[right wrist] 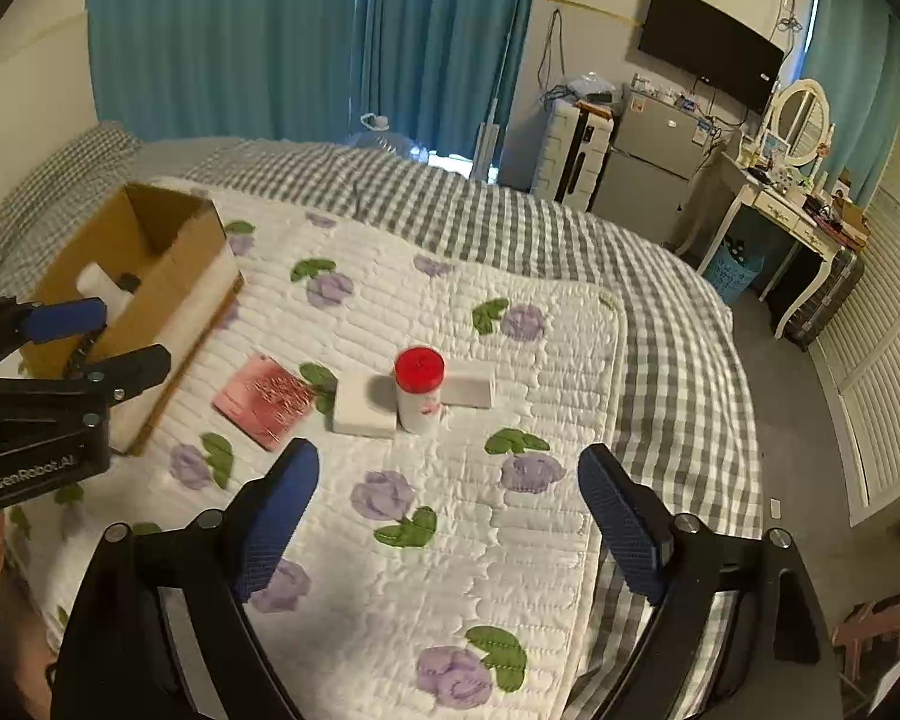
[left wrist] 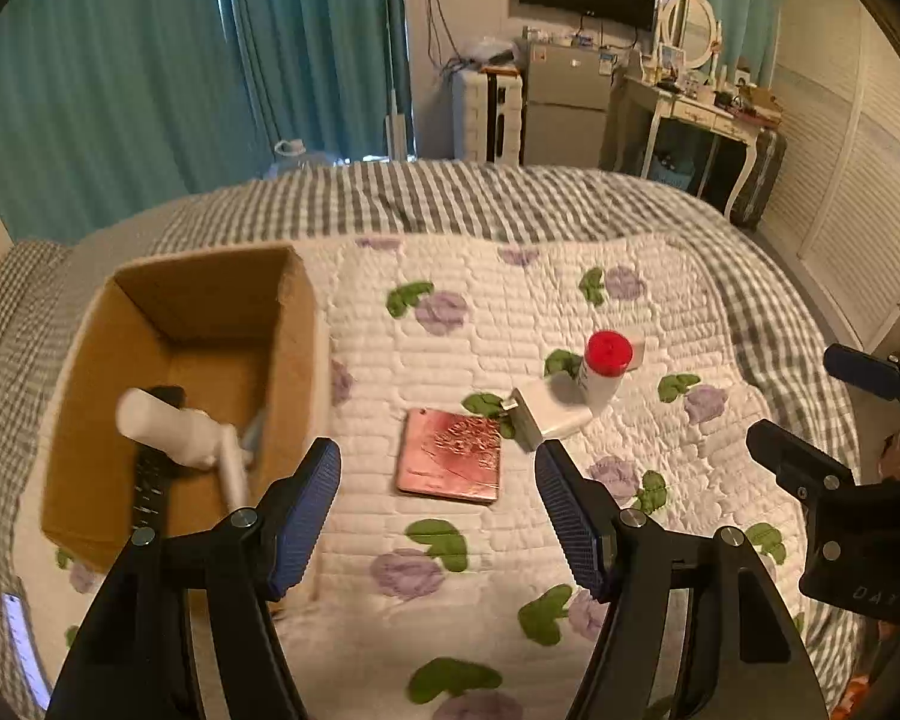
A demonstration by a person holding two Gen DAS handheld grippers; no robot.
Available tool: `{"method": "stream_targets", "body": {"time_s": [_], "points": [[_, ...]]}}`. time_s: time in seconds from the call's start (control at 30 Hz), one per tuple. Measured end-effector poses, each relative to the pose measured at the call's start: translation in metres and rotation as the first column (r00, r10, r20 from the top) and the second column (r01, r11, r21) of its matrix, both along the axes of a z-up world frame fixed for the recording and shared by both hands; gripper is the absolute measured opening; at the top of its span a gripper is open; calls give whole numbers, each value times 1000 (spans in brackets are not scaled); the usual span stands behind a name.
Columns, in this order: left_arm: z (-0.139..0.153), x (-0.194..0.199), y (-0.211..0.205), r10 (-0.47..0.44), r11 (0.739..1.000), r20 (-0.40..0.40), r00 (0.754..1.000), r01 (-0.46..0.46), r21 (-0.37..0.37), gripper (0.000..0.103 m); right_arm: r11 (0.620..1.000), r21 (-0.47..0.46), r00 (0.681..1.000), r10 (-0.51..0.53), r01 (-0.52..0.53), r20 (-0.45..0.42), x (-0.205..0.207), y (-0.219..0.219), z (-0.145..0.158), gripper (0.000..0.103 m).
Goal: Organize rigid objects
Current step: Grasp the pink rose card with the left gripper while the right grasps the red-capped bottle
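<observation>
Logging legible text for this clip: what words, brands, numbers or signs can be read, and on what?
"GenRobot.AI": on the black body of the left claw, seen from the right wrist.
"DAY": partial letters on the black body of the right claw, seen from the left wrist; the rest is cut off.
Too blurred to read: red-capped bottle label, pink booklet cover, remote buttons, fridge stickers.

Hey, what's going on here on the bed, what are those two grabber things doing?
A person is tidying loose items into a cardboard box on the quilt. Both the left gripper and the right gripper are open and hold nothing. The box already contains a white bottle and a black remote. Outside it on the quilt are a pink card, a white block, a red-capped bottle standing upright, and another white box behind it.
</observation>
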State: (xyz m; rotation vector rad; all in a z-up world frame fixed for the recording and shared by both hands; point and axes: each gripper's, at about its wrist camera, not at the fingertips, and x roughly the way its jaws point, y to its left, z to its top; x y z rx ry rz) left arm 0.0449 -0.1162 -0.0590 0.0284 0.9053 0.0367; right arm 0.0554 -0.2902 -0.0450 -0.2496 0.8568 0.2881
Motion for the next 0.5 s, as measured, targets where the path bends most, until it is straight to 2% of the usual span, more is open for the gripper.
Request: {"method": "stream_targets", "body": {"time_s": [0.27, 0.37, 0.5], "points": [[-49, 22, -18, -11, 1000, -49, 999, 12, 7, 70, 997, -15, 995, 77, -78, -62, 24, 2, -34, 66], [-64, 29, -19, -17, 1000, -63, 998, 17, 12, 70, 995, -1, 992, 99, -100, -81, 38, 6, -43, 62], [-81, 39, -13, -4, 1000, -82, 997, 4, 4, 70, 994, 34, 988, 108, -105, -107, 57, 14, -55, 61]]}}
